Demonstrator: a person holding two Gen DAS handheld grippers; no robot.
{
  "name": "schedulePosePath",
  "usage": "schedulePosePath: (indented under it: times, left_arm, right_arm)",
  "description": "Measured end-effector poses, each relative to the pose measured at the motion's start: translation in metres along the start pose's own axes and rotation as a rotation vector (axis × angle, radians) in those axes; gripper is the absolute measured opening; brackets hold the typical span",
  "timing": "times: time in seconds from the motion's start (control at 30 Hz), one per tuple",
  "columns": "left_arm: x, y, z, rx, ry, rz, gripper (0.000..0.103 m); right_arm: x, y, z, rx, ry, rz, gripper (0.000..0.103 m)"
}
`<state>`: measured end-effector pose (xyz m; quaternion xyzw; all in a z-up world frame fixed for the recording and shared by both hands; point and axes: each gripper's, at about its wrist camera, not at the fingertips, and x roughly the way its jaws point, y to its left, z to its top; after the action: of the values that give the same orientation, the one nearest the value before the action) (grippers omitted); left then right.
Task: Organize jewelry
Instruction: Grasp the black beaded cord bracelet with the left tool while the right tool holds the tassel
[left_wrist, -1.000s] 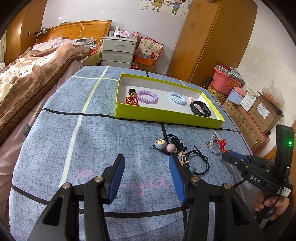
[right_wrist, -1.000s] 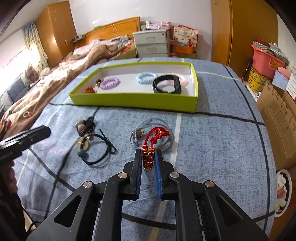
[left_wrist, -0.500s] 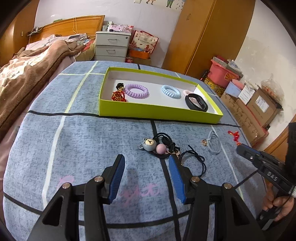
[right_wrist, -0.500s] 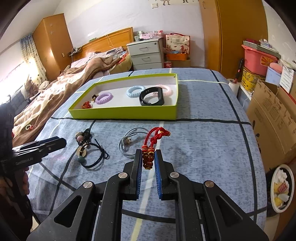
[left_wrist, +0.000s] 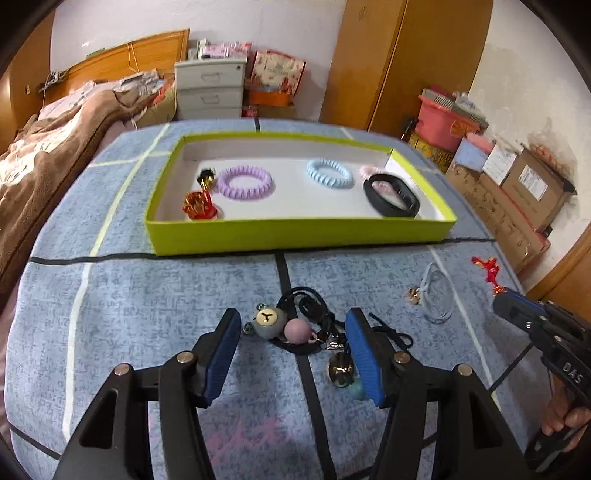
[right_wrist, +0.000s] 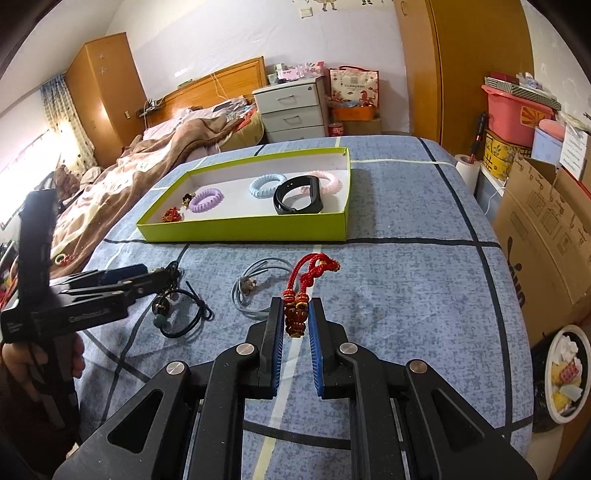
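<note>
I see a blue tabletop (right_wrist: 406, 266) with a green box (right_wrist: 258, 230), black hair ties (left_wrist: 306, 317) and a grey cord (right_wrist: 255, 291) on it.

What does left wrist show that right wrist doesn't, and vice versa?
Only the left wrist view: the bear-face charm and pink bead between the open left claw fingers.

Only the right wrist view: the red knotted charm's carved pendant clamped in the right claw, and a plate on the floor.

Both: the green tray holding purple and blue coil hair ties and a black wristband, and the grey cord.
</note>
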<state>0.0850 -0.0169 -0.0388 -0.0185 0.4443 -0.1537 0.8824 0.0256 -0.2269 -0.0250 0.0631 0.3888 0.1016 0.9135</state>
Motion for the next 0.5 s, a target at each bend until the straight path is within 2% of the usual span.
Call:
schedulePosePath:
  times: [0.17, 0.3, 0.37, 0.5]
  left_arm:
    - [0.005, -0.003, 0.0, 0.017, 0.0, 0.02, 0.061]
    - [0.005, 0.002, 0.0, 0.013, -0.002, 0.082, 0.061]
    - [0.002, 0.007, -0.001, -0.002, -0.009, 0.068, 0.057]
    - [0.001, 0.013, -0.003, -0.014, -0.015, 0.066, 0.042]
  right_arm:
    - [0.002, 0.001, 0.001, -0.001, 0.003, 0.005, 0.014]
    - [0.003, 0.001, 0.002, -0.002, 0.004, 0.005, 0.014]
    - [0.003, 0.002, 0.002, -0.002, 0.003, 0.007, 0.014]
    - [0.006, 0.004, 0.002, -0.007, 0.005, 0.005, 0.014]
